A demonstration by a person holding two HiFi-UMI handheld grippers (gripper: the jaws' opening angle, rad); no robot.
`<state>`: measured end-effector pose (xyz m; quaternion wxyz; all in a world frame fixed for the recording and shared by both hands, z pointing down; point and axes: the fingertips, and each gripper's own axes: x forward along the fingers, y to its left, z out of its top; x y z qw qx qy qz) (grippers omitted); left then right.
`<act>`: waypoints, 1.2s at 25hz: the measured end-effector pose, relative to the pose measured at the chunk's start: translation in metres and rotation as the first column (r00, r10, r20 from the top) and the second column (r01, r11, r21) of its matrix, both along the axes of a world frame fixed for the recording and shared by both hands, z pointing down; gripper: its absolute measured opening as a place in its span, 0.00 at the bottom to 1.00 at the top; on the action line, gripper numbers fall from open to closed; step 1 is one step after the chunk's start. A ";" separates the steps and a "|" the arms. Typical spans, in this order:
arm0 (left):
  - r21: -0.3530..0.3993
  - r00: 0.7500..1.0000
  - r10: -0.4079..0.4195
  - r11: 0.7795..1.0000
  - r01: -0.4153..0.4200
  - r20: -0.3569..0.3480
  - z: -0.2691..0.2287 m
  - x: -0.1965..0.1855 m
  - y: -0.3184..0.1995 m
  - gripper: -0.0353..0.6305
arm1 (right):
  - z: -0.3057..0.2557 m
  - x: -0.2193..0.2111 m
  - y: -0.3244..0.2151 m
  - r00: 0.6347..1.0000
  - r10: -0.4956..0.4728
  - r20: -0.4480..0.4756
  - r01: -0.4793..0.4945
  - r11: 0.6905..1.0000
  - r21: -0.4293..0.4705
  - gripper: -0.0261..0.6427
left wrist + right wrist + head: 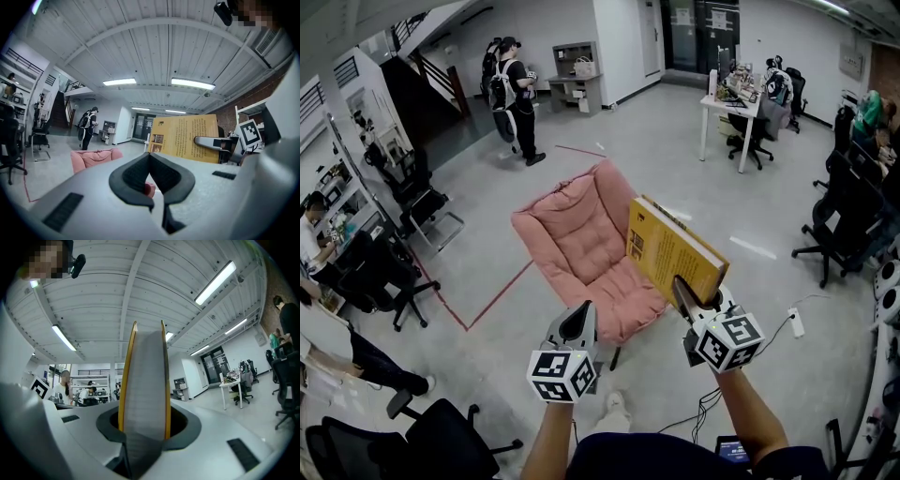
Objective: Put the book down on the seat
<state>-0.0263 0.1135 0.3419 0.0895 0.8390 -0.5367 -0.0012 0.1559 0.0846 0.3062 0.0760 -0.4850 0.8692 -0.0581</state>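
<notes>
A thick yellow book [673,247] stands on edge, tilted, just right of the pink cushioned chair [586,246] and above its seat. My right gripper [694,298] is shut on the book's near lower corner. In the right gripper view the book's page edge [144,380] rises upright between the jaws. My left gripper [578,321] hovers over the seat's front edge with its jaws together and nothing in them. The left gripper view shows its jaws [150,159] meeting, the chair [93,157] low beyond them, and the book's cover [180,136] with the right gripper's finger [211,141] across it.
Black office chairs stand at the left [398,272] and right [844,220]. A white desk [733,111] is at the back right. A person with a backpack [514,94] stands far off. Red tape [492,300] runs across the floor, and a power strip [796,322] lies at the right.
</notes>
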 end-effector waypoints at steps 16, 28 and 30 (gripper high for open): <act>-0.020 1.000 0.009 1.000 -0.010 -0.019 -0.003 -0.022 -0.066 0.05 | -0.006 -0.025 -0.064 1.000 0.006 -0.021 -0.007 1.000 -0.021 0.26; -0.016 0.999 0.043 0.999 -0.043 -0.012 -0.012 -0.046 -0.117 0.05 | -0.013 -0.050 -0.111 0.999 0.036 -0.010 -0.037 0.999 -0.024 0.26; -0.016 0.999 0.046 0.999 -0.046 -0.012 -0.011 -0.050 -0.126 0.05 | -0.013 -0.052 -0.119 0.999 0.040 -0.006 -0.040 0.999 -0.022 0.26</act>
